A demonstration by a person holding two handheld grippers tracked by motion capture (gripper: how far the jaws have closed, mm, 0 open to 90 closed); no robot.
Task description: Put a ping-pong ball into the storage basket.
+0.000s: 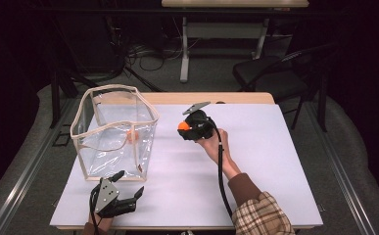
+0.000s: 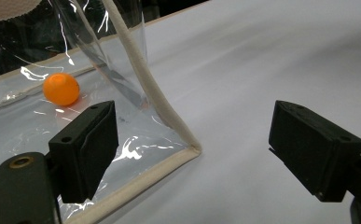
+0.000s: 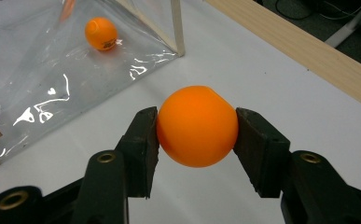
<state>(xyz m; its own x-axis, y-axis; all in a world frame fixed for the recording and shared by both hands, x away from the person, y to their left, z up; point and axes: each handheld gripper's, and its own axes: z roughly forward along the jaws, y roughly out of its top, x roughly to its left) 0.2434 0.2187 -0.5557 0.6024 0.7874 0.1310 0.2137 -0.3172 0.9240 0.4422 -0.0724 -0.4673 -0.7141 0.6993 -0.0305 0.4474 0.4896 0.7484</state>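
White surface (image 1: 255, 161), dark room behind. Right tool (image 3: 197, 126) clamps an orange ball (image 3: 197, 126); clear bag (image 1: 113, 129) (one ball (image 2: 61, 88) already inside) lies to its left, open-topped. Left tool (image 1: 128, 188), jaws apart, waits at the bag's near corner.

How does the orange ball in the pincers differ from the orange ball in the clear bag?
The orange ball held by the right gripper is clamped between two black jaws, off the white table; the orange ball in the clear plastic bag lies loose on the bag's floor. The loose one bears a dark mark; the held one looks plain. Both are round and orange.
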